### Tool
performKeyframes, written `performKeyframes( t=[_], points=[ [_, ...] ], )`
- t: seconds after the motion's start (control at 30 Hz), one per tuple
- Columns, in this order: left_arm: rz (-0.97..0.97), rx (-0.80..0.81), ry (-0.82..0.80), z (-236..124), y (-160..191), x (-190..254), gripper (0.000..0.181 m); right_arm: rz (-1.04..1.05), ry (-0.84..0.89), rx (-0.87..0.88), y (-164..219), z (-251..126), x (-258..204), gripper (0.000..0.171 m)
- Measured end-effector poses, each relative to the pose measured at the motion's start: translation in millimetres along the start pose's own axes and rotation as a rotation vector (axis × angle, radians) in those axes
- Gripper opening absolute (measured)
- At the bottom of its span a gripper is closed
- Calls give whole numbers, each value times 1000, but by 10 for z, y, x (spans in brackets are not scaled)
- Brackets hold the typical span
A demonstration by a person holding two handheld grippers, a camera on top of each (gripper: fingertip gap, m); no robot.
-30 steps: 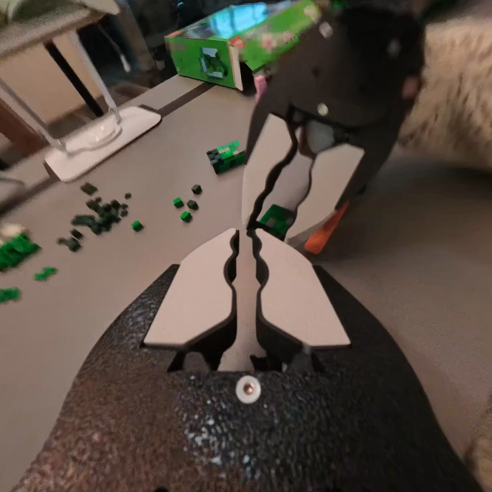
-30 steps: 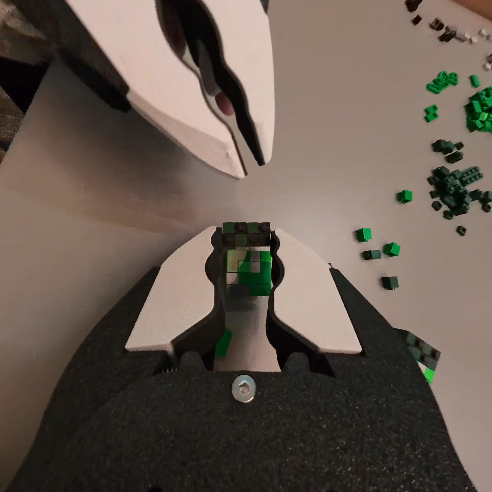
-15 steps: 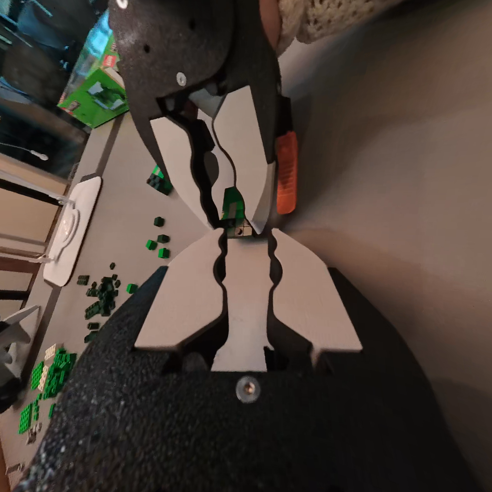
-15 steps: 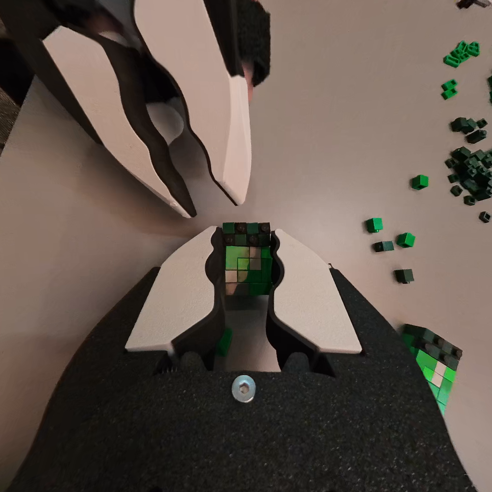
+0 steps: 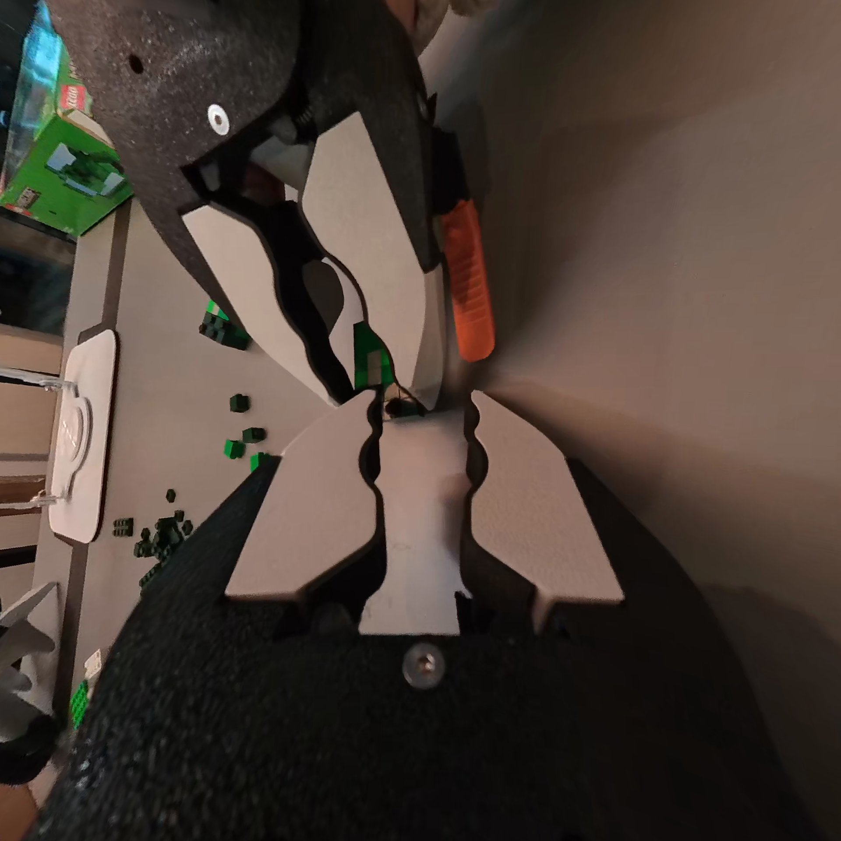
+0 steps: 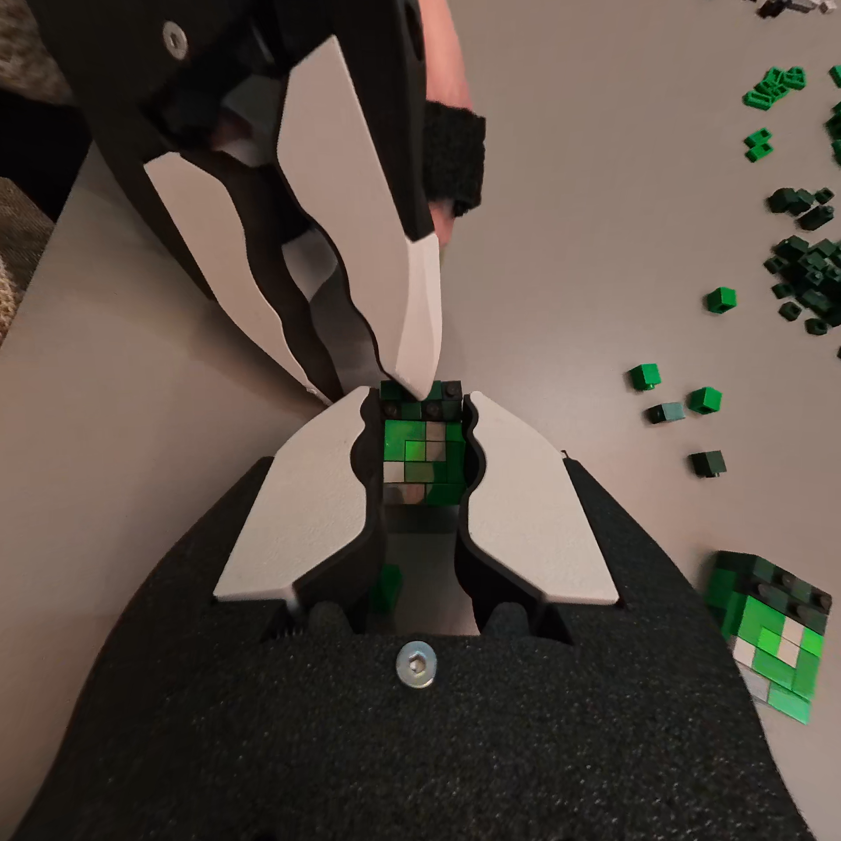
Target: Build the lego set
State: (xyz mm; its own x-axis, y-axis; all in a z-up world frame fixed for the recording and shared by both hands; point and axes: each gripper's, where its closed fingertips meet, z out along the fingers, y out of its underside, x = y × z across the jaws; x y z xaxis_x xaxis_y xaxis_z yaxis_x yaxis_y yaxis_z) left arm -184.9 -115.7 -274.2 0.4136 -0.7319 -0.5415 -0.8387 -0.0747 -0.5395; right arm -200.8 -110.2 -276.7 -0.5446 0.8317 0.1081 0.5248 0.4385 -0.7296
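Right wrist view, frame centre: right gripper (image 6: 422, 402) pinching a green brick block (image 6: 423, 448), studded dark top row poking past the tips. Left gripper (image 6: 377, 387) comes in from upper left, jaws spread, one fingertip (image 6: 421, 380) touching the block's studs. Left wrist view: the block (image 5: 373, 359) is largely hidden between the far fingers; contact looks likely but blurred. Second built block (image 6: 773, 637) lower right, loose green bricks (image 6: 673, 405) right on grey table (image 6: 591, 227).
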Motion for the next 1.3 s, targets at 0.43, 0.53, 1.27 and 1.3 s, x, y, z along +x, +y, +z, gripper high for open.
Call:
performKeyframes(
  t=[0.43, 0.53, 1.27, 1.3],
  points=[
    [-84, -60, 145, 23, -27, 59, 38, 4, 5, 6, 6, 6, -8, 34],
    [-79, -71, 158, 19, -24, 64, 39, -6, 17, 20, -8, -9, -10, 36],
    [-105, -89, 179, 17, -34, 77, 33, 24, -30, -89, 204, -63, -4, 36],
    [-106, -91, 176, 19, -34, 67, 30, 22, -30, -85, 204, -63, -4, 36]
  ],
)
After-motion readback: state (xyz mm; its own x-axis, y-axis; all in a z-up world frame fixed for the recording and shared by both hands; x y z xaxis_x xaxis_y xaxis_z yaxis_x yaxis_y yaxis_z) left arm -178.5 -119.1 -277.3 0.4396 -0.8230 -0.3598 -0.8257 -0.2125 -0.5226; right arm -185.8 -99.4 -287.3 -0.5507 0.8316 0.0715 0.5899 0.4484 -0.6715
